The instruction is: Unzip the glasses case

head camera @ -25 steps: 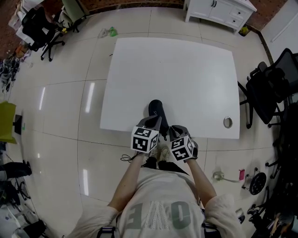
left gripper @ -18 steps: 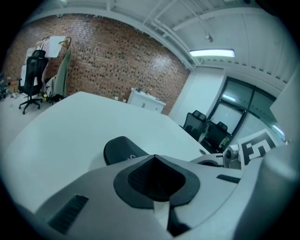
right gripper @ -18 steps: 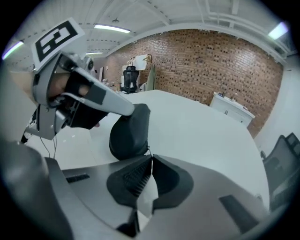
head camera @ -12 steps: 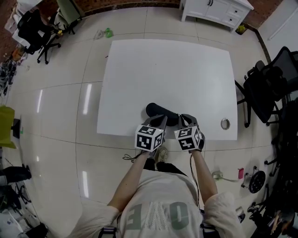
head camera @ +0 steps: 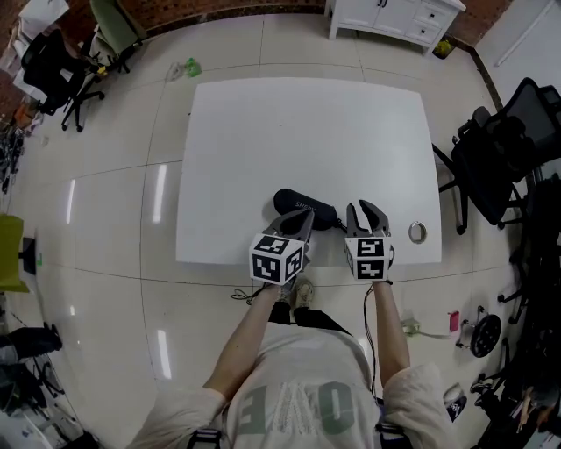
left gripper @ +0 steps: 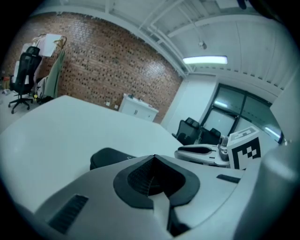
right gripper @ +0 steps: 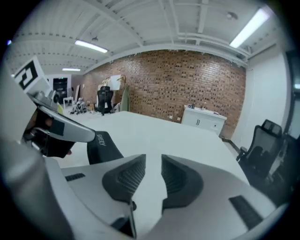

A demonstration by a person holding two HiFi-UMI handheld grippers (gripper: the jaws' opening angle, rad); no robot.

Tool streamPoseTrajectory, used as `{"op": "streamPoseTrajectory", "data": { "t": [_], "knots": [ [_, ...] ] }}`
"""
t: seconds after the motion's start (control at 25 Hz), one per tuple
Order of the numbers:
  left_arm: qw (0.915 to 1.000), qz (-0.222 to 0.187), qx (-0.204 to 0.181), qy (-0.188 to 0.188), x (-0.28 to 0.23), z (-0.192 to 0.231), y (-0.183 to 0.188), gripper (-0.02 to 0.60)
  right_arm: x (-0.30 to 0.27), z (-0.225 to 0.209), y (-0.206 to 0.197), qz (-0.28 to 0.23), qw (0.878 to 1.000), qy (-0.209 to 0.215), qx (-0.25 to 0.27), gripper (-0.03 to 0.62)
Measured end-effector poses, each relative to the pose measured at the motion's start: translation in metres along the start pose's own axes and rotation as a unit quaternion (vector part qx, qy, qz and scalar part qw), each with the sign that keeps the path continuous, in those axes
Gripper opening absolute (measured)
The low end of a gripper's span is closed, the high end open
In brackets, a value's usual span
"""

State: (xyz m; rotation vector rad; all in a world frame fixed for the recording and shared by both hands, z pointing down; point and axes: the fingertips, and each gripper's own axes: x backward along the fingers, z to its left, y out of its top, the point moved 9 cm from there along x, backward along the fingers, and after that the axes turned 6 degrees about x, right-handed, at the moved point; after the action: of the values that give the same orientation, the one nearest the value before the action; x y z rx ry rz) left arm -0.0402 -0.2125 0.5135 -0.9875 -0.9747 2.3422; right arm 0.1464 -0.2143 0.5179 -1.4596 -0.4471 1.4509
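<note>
A black glasses case lies crosswise near the front edge of the white table. My left gripper reaches onto the case's near side with its jaws closed. In the left gripper view the left gripper has its pads meeting with nothing showing between them, and the case sits just beyond its left jaw. My right gripper is to the right of the case, clear of it. Its jaws are opening and hold nothing. In the right gripper view the right gripper shows a gap, with the case off to the left.
A small round metal ring sits in the table near its front right corner. A black office chair stands close to the table's right side. A white cabinet is at the far wall, and more chairs stand far left.
My right gripper has moved right, away from the case, and its jaws have parted. The case has turned from pointing away to lying crosswise. The left gripper shifted a little with it.
</note>
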Motion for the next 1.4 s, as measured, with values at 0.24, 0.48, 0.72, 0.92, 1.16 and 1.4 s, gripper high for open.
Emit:
{"op": "streamPoseTrajectory", "data": {
  "t": [0.24,0.48,0.72,0.92,1.16,1.4],
  "knots": [
    [0.9608,-0.246,0.108,-0.069,0.078,0.011,0.039,-0.005,0.068,-0.022,0.016,-0.158,0.942,0.095,-0.281,0.118],
    [0.9221,-0.379,0.068,-0.038,0.142,0.021,0.037,-0.006,0.125,-0.019,0.021,-0.256,0.862,0.146,-0.412,0.117],
    [0.9328,-0.359,0.027,-0.019,0.163,-0.011,0.019,-0.006,0.154,-0.01,0.015,-0.241,0.888,0.116,-0.375,0.117],
    [0.9308,-0.364,0.025,-0.014,0.194,-0.029,-0.003,-0.006,0.183,0.008,0.002,-0.239,0.896,0.131,-0.35,0.109],
    [0.9324,-0.361,0.009,-0.021,0.222,-0.052,-0.042,-0.005,0.232,0.02,-0.025,-0.254,0.901,0.121,-0.33,0.109],
    [0.9291,-0.366,-0.03,-0.041,0.273,-0.081,-0.098,-0.006,0.295,0.067,-0.054,-0.264,0.908,0.11,-0.306,0.109]
  ]
}}
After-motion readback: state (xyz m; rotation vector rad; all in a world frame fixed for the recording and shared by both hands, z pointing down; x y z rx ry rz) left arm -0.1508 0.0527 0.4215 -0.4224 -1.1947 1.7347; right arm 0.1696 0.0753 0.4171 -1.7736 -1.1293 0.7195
